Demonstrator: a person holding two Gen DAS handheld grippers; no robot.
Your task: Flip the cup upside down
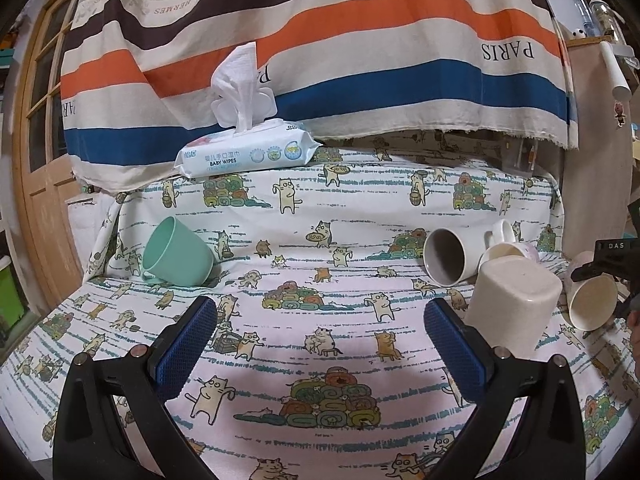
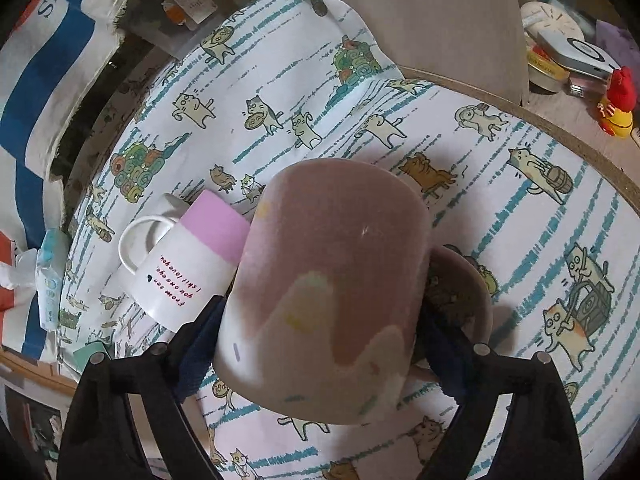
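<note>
My right gripper (image 2: 320, 320) is shut on a pink and cream mug (image 2: 328, 280), held tilted with its base away from me, above the cat-print cloth (image 2: 500, 208). The same mug shows at the right edge of the left wrist view (image 1: 592, 304), mouth towards the camera. My left gripper (image 1: 320, 312) is open and empty, low over the cloth (image 1: 320, 240). A cream cup (image 1: 512, 308) stands upside down just right of its right finger. A green cup (image 1: 176, 252) lies tilted at the left. A white mug (image 1: 452, 254) lies on its side.
A white and pink mug with red writing (image 2: 192, 268) lies on its side left of the held mug. A pack of baby wipes (image 1: 248, 152) sits at the back under a striped cloth (image 1: 320, 40). A shelf with clutter (image 2: 572, 52) is beyond the table edge.
</note>
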